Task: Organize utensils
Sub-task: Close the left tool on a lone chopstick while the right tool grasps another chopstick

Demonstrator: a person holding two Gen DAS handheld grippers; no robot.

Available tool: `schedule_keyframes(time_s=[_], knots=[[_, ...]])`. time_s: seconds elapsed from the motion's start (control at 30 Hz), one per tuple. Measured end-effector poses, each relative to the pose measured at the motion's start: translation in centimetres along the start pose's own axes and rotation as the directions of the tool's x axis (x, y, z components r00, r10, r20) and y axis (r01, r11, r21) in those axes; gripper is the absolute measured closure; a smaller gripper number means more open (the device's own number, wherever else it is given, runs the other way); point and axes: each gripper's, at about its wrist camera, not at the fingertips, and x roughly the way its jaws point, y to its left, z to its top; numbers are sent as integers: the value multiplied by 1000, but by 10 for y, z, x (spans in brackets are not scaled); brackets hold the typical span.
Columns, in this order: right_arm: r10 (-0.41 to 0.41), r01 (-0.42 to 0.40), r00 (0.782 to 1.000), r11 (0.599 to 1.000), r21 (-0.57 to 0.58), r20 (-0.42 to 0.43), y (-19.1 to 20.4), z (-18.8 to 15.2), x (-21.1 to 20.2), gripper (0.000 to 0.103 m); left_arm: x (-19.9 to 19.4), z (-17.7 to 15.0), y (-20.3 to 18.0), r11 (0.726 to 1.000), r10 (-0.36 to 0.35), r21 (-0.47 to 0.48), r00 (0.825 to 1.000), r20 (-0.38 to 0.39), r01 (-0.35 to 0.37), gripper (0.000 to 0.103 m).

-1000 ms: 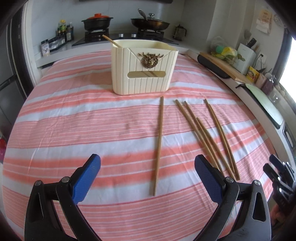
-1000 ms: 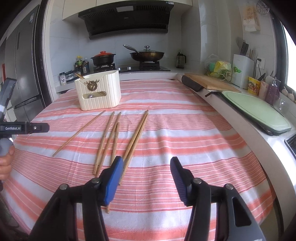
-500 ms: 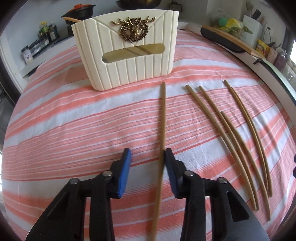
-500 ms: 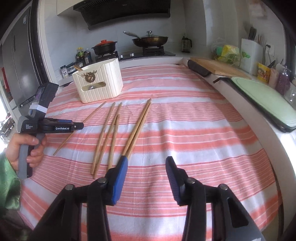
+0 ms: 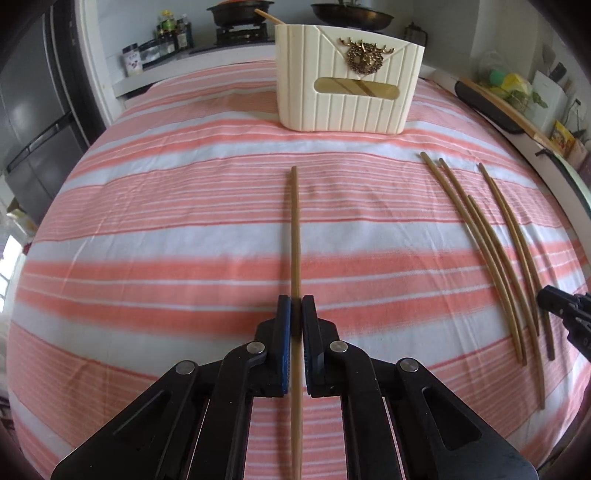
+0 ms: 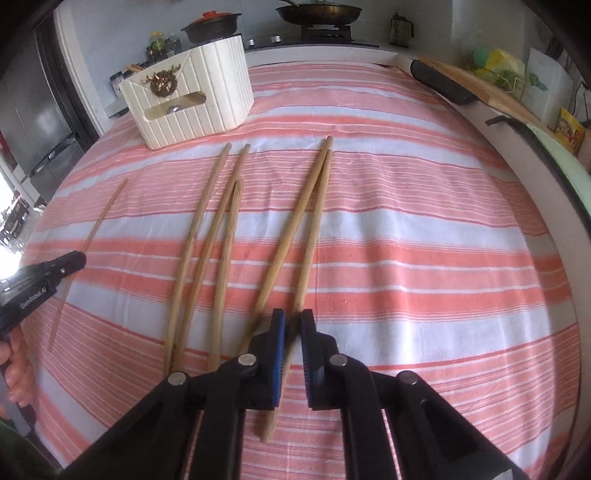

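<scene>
A single wooden chopstick (image 5: 294, 229) lies lengthwise on the striped cloth. My left gripper (image 5: 295, 314) has its jaws closing, and the blue pads press on the chopstick's near part. In the right wrist view this gripper (image 6: 75, 260) shows at the left edge. My right gripper (image 6: 293, 325) is closing its jaws too, and its pads pinch the rightmost chopstick (image 6: 314, 229) of a splayed pair. Three more chopsticks (image 6: 207, 240) lie to the left of the pair. The cream ribbed holder (image 5: 347, 92) stands at the far side, with one chopstick leaning inside.
A striped tablecloth (image 5: 147, 221) covers the round table. Behind it is a stove with a pot (image 6: 210, 26) and a pan (image 6: 317, 13). A cutting board (image 6: 480, 88) and counter clutter lie to the right. A person's hand (image 6: 14, 365) holds the left gripper.
Both grippers came down toward the cloth and went from wide open to closed. The left one closed on the lone chopstick, the right one on the rightmost chopstick.
</scene>
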Motion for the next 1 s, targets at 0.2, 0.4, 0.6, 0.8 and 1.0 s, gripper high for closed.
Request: schedule_keyframes(time_s=[0.2,0.4,0.6,0.8,1.0], knots=[[-144,143,989,990,-16,-17,-9,-41,-26,96,-20,-32,26,998,-16,-53,1000,-6,16,98],[-92,92,995,996,-2,-31,-22,-50,-37,85,-35,-33,38,994,-103,-34,995,-10,103,63],[9,-11,996,1000,-15,-85,-29,-27,-33,70,-43,-14,65,971,-236,-45,971,-29,234,44],[27,-34,993,998,-55,-113,-30,-1,-24,70,-32,3,70,968,-249,-40,966,-72,247,35],[37,-49,990,995,-84,-139,-32,30,-8,70,-3,21,55,980,-197,12,974,-111,199,35]])
